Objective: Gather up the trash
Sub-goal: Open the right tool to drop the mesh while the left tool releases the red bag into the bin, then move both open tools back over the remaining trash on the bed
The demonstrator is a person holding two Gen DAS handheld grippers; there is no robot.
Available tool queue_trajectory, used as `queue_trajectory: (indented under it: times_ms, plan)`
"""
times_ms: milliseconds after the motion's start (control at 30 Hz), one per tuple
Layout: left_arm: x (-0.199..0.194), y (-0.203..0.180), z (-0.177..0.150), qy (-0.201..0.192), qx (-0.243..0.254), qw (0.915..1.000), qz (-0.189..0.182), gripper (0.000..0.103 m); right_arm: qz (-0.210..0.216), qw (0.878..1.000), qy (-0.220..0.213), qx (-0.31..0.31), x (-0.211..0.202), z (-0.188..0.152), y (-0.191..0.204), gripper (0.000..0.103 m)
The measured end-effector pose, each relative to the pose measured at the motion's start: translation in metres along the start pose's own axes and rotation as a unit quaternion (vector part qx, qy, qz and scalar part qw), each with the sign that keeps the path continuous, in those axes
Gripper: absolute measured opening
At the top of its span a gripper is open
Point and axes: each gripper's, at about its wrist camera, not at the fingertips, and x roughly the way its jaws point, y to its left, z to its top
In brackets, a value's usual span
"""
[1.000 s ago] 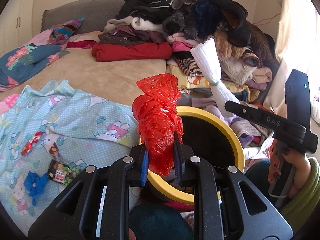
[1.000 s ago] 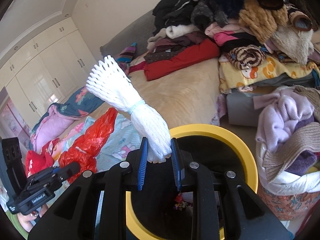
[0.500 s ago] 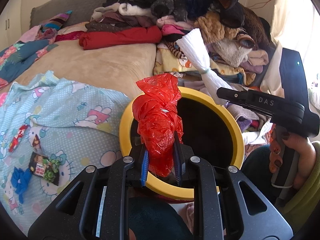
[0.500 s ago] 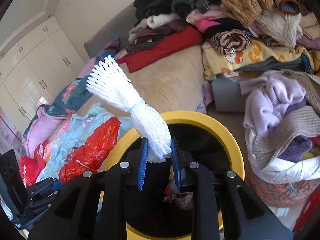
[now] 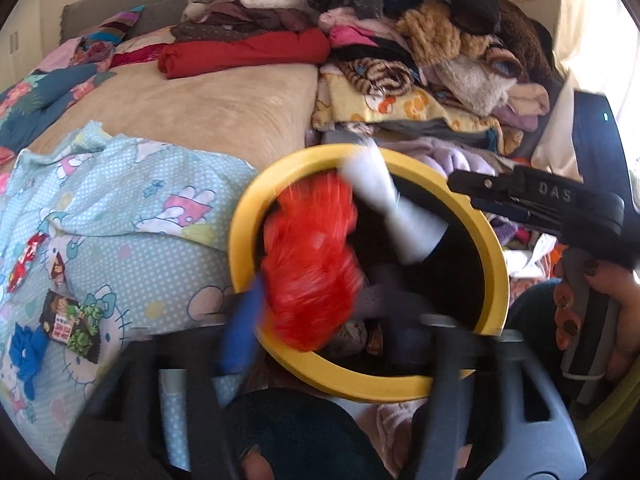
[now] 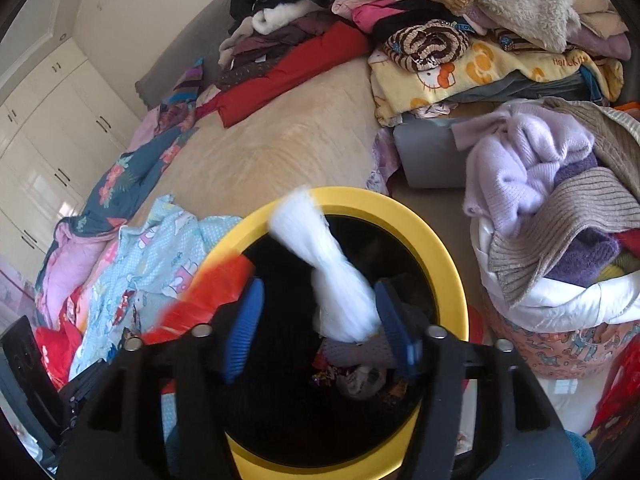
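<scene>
Risk: I am judging that the light red plastic bag (image 5: 310, 264), falling near the bin's rim, could catch there and slide onto the bed (image 5: 224, 112).
Bin (image 5: 256, 208): round, smooth yellow rim, dark inside, already holding wrappers.
Red plastic bag: crinkled, glossy, dropping into the bin.
White foam net (image 6: 332, 280): soft ribbed sleeve, tumbling in too.
Left gripper (image 5: 336, 344): I am opening its jaws, gripping nothing.
Right gripper (image 6: 320, 332): opening, the net slipping free between the pads.

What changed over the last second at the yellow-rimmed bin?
Both grippers' jaws are opening: the left gripper let go of the crumpled red plastic bag, the right gripper the white foam net sleeve; both drop blurred into the yellow-rimmed bin. Bedding unchanged.
</scene>
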Motion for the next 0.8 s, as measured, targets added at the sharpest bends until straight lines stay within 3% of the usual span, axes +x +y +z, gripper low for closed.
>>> queue_trajectory:
  times_ms: [33, 100, 233, 333, 800]
  plan:
    - [-0.003, 0.002, 0.0, -0.009, -0.005, 1.0, 0.002, 0.071, -0.002, 1.0, -0.002, -0.003, -0.001, 0.0, 0.001, 0.061]
    - [-0.01, 0.005, 0.002, -0.022, -0.009, 0.9996, 0.013, 0.086, -0.002, 1.0, -0.008, -0.01, -0.003, 0.001, 0.004, 0.066]
    - [-0.025, 0.011, 0.004, -0.054, -0.02, 0.9981, 0.023, 0.092, 0.011, 0.999, -0.033, -0.024, -0.011, 0.003, 0.015, 0.072]
    - [-0.033, 0.016, 0.007, -0.065, -0.027, 0.9971, 0.027, 0.092, 0.02, 0.997, -0.055, -0.05, -0.019, 0.002, 0.03, 0.077]
    - [-0.071, 0.052, 0.006, -0.12, -0.059, 0.9883, 0.073, 0.092, 0.058, 0.985, -0.088, -0.138, -0.035, -0.008, 0.088, 0.084]
